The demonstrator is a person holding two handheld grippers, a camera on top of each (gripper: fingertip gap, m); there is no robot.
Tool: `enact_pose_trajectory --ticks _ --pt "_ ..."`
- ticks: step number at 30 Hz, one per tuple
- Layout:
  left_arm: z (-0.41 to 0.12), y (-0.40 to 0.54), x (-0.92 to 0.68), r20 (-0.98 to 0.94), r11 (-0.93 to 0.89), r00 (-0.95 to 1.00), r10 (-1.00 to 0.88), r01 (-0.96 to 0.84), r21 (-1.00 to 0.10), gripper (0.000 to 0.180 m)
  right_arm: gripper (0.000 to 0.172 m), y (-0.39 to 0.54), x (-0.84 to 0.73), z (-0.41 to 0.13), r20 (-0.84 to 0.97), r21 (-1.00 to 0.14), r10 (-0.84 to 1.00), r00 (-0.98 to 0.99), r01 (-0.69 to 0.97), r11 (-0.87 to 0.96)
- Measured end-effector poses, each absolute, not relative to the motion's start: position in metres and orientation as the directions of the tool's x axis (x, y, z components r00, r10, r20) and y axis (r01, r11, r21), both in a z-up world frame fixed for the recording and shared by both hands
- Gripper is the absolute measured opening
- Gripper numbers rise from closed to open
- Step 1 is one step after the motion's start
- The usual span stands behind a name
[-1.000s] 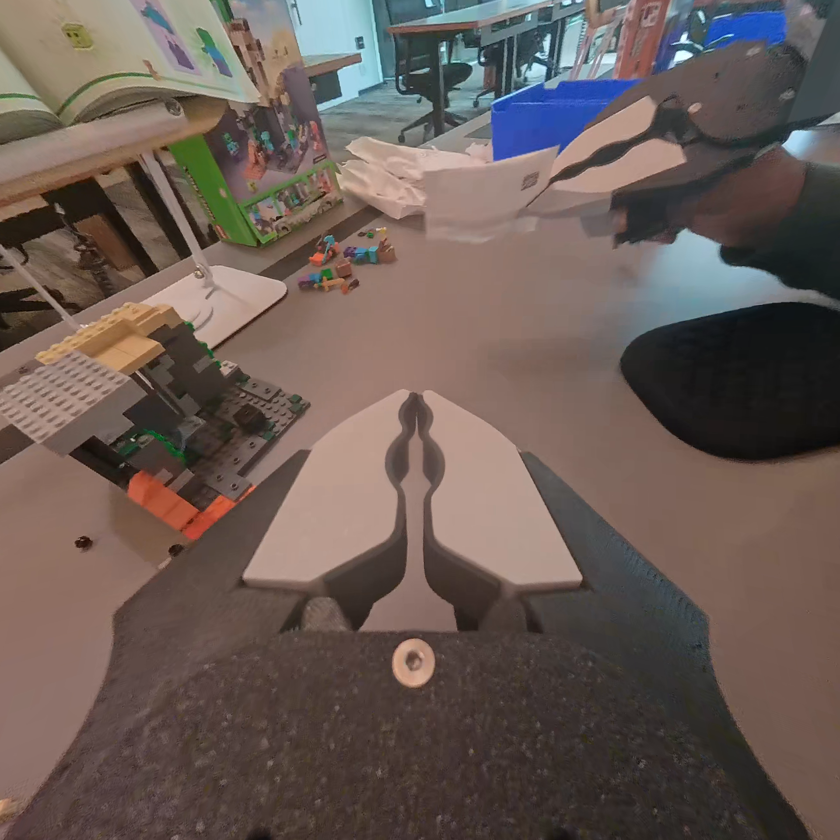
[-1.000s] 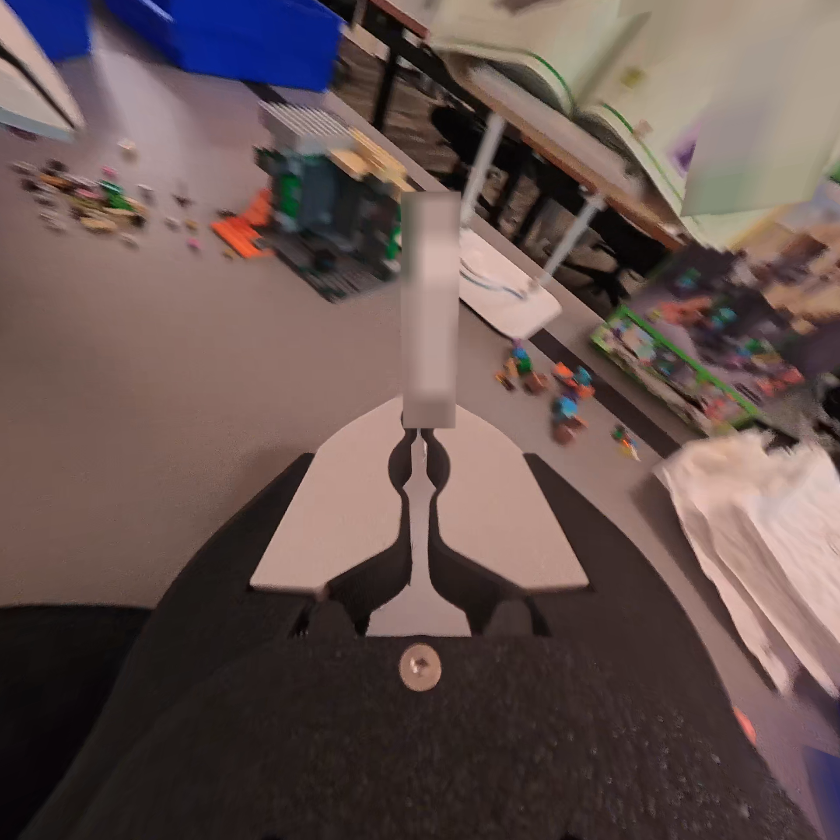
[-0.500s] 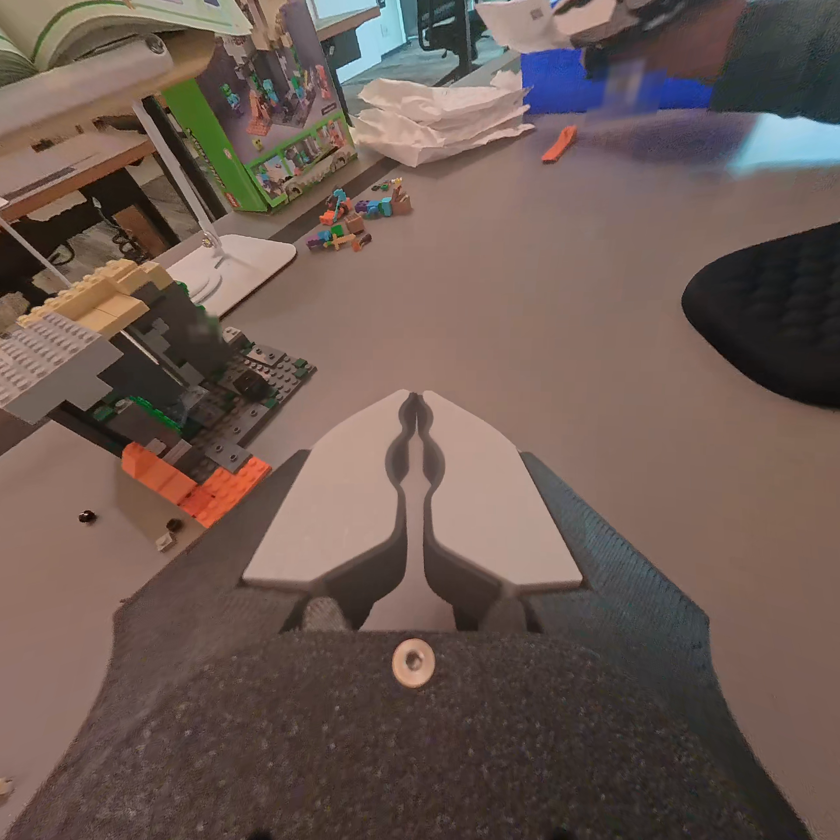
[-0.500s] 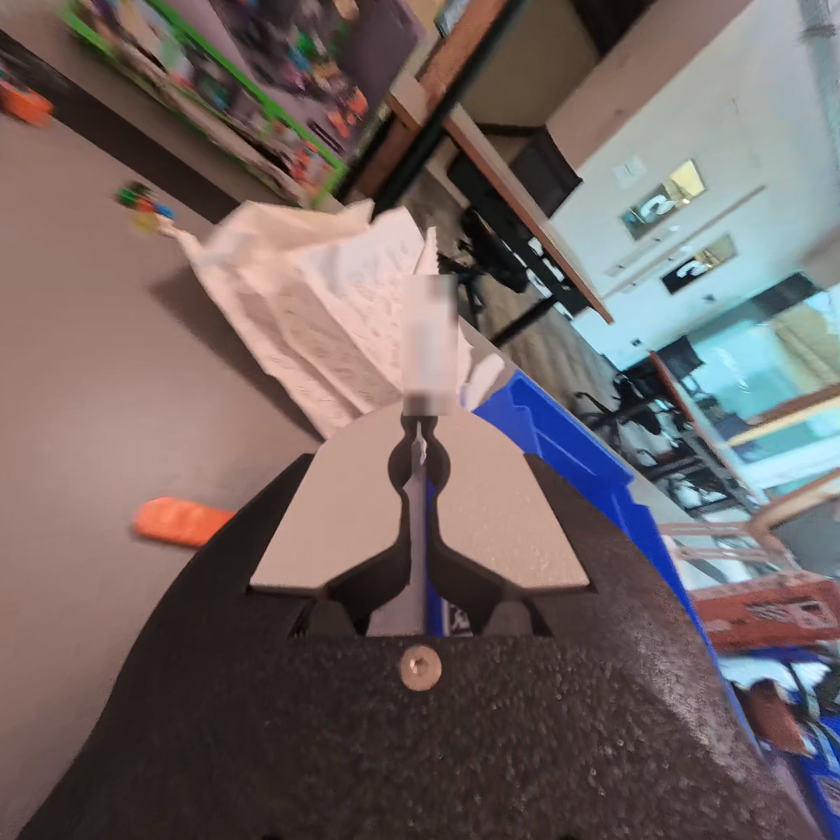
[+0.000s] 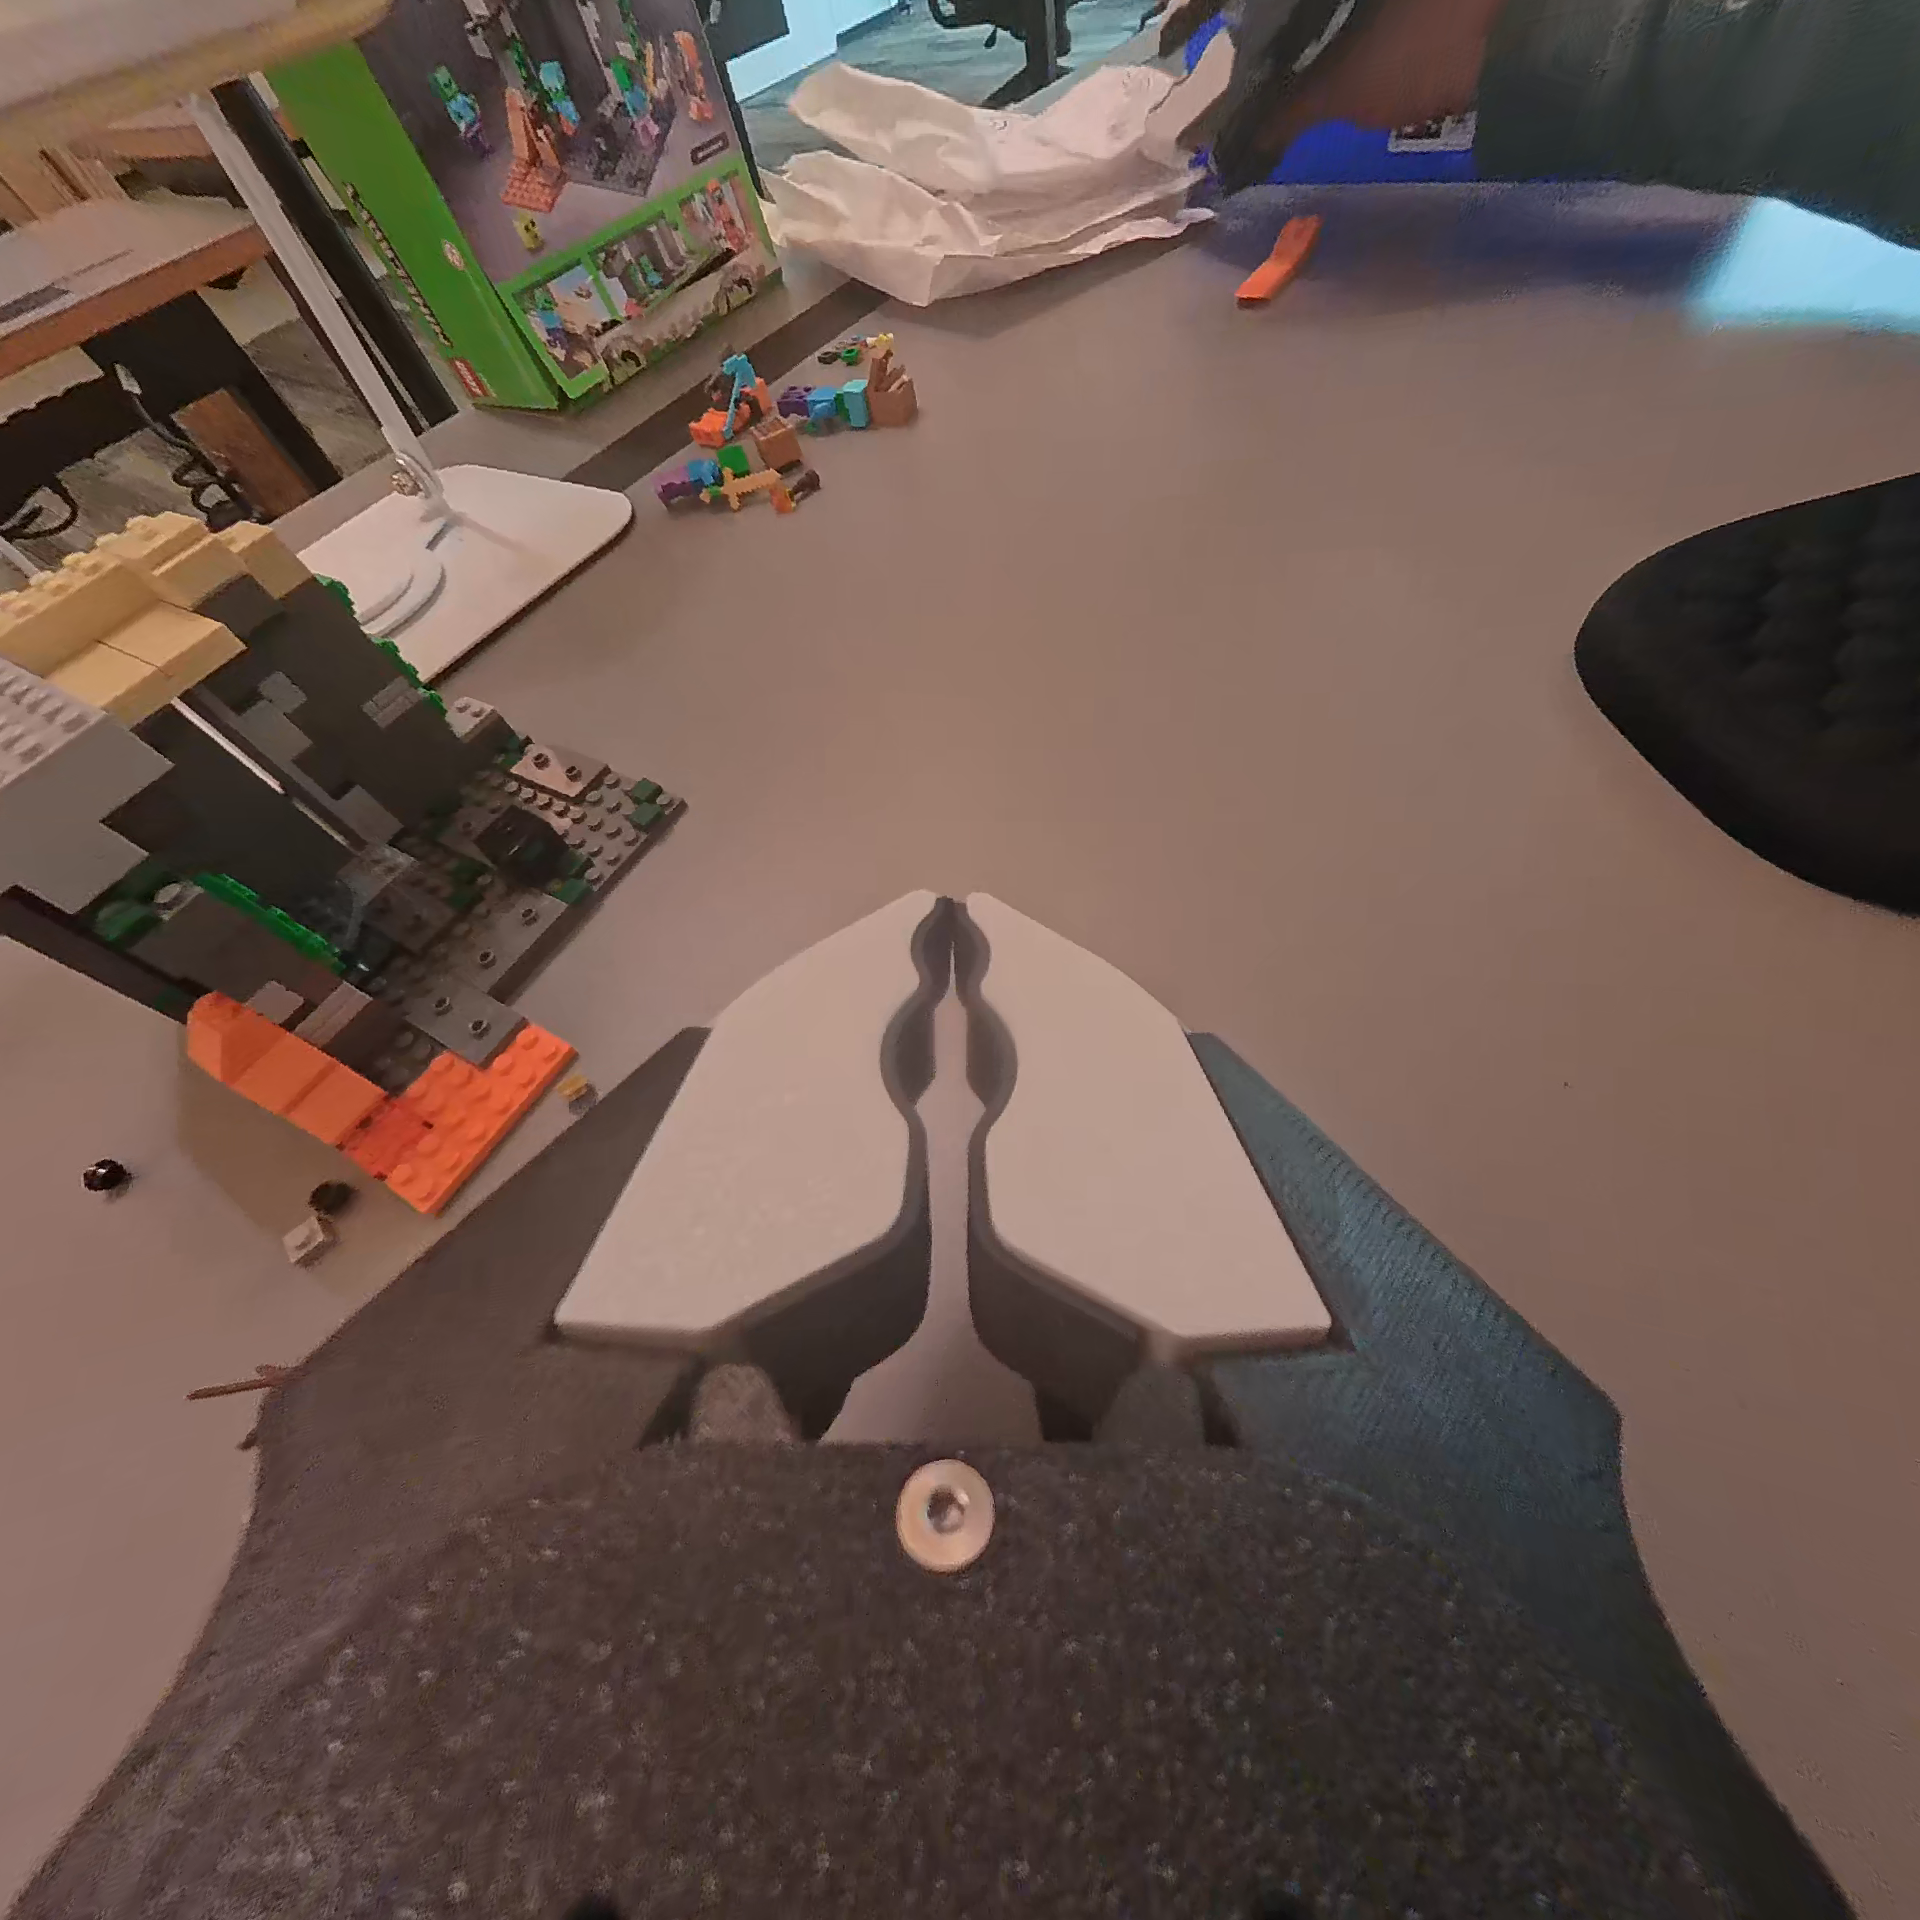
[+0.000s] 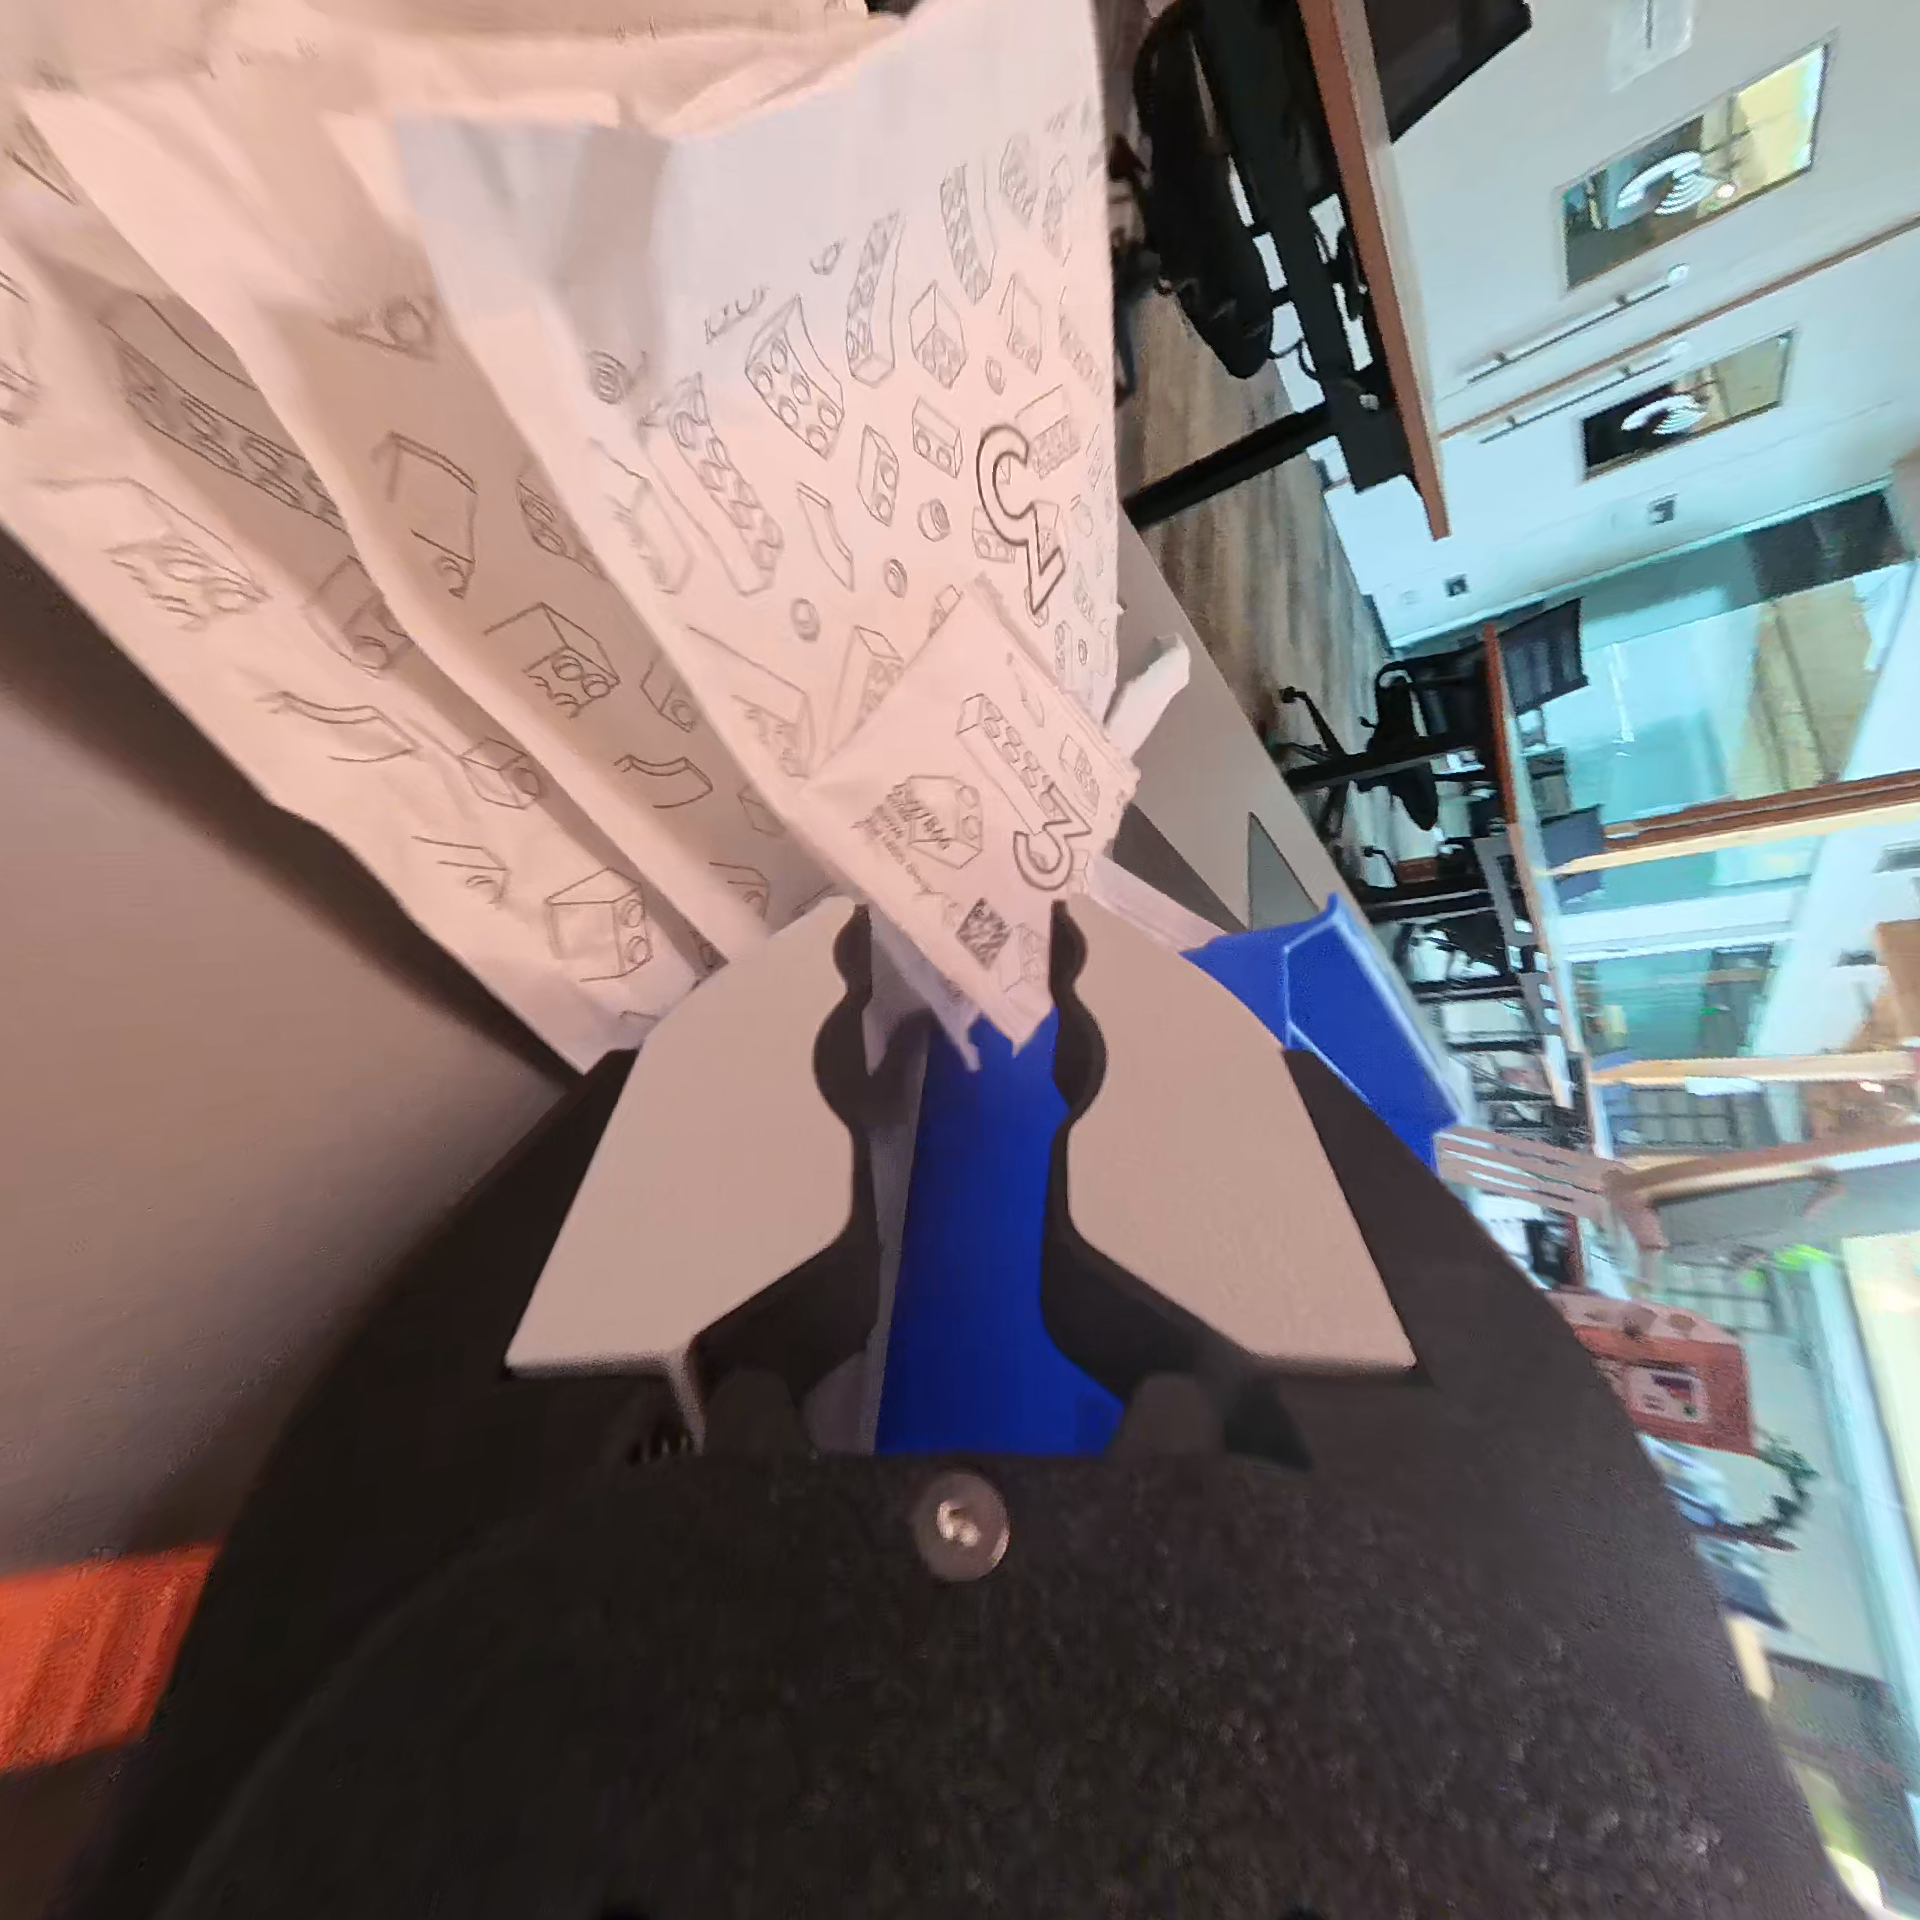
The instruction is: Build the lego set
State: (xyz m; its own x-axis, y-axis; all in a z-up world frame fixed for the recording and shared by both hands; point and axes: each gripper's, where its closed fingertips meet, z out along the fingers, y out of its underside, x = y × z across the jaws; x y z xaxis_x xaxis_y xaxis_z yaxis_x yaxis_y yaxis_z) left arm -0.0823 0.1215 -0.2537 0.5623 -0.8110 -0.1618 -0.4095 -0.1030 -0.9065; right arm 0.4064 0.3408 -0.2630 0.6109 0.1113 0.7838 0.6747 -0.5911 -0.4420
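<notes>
The left gripper [image 5: 951, 906] hovers low over the grey table [image 5: 1195, 727], its fingers pressed together at the tips on nothing. Just to its left stands a brick model [image 5: 260, 852] on dark plates with an orange corner, and two tiny black pieces [image 5: 104, 1177] lie on the table near that corner. Ahead and slightly left lies a heap of loose coloured bricks [image 5: 779, 436]; beyond it are a green box [image 5: 561, 197] and a white stand base [image 5: 488, 540]. Far ahead lie white paper bags [image 5: 977, 197], with an orange piece [image 5: 1280, 260] to their right. A black pad [image 5: 1766, 707] sits to the right.

The right gripper [image 6: 956, 935] has its fingers spread. A small white printed bag [image 6: 987, 810] lies between the tips; I cannot tell whether the pads touch it. The larger bags [image 6: 520, 416] fan out ahead and left. A blue bin [image 6: 1330, 997] sits right behind the fingers.
</notes>
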Motion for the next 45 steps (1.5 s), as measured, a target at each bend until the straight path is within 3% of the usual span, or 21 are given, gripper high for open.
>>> enact_pose_trajectory --ticks 7,11,14,19,24,27,32,35,38,40,45 --pt "-0.252 0.121 -0.082 -0.164 -0.096 0.560 -0.812 -0.406 -0.909 0.000 0.052 0.301 0.340 -0.230 0.512 -0.699 0.180 0.840 0.529 -0.480" --pt "-0.251 0.122 -0.083 -0.168 -0.095 0.566 -0.807 -0.406 -0.909 0.000 0.054 0.268 0.233 -0.204 0.254 -0.860 0.385 0.887 0.389 -0.330" --pt "-0.251 0.121 -0.083 -0.183 -0.083 0.562 -0.806 -0.414 -0.907 0.000 0.053 0.239 0.138 -0.181 0.104 -0.924 0.581 0.807 0.295 -0.244" --pt "-0.249 0.118 -0.084 -0.228 -0.045 0.555 -0.800 -0.435 -0.899 0.000 0.044 0.202 0.013 -0.158 -0.053 -0.969 0.746 0.663 0.147 -0.200" --pt "-0.247 0.119 -0.087 -0.220 -0.043 0.568 -0.793 -0.413 -0.910 0.000 0.020 0.190 -0.041 -0.192 -0.236 -0.963 0.728 0.643 -0.057 -0.262" --pt "-0.244 0.120 -0.089 -0.195 -0.053 0.576 -0.794 -0.384 -0.922 0.000 0.000 0.188 -0.046 -0.220 -0.105 -0.980 0.764 0.637 0.066 -0.189" --pt "-0.237 0.129 -0.099 -0.118 -0.119 0.630 -0.768 -0.321 -0.940 0.000 0.000 0.183 -0.054 -0.208 -0.158 -0.980 0.804 0.573 0.009 -0.199" --pt "-0.200 0.150 -0.131 -0.067 -0.170 0.695 -0.716 -0.267 -0.949 0.008 0.000 0.179 -0.053 -0.211 -0.128 -0.982 0.815 0.565 0.042 -0.183" --pt "-0.167 0.192 -0.185 -0.070 -0.267 0.726 -0.684 -0.338 -0.903 0.020 0.000 0.175 -0.054 -0.208 -0.157 -0.978 0.826 0.542 0.030 -0.206" --pt "-0.160 0.232 -0.224 -0.101 -0.326 0.732 -0.674 -0.417 -0.849 0.019 0.000 0.172 -0.055 -0.205 -0.192 -0.973 0.833 0.519 0.011 -0.231" --pt "-0.209 0.323 -0.300 -0.047 -0.508 0.704 -0.709 -0.555 -0.658 0.021 0.000 0.167 -0.056 -0.200 -0.239 -0.965 0.847 0.474 -0.021 -0.261"
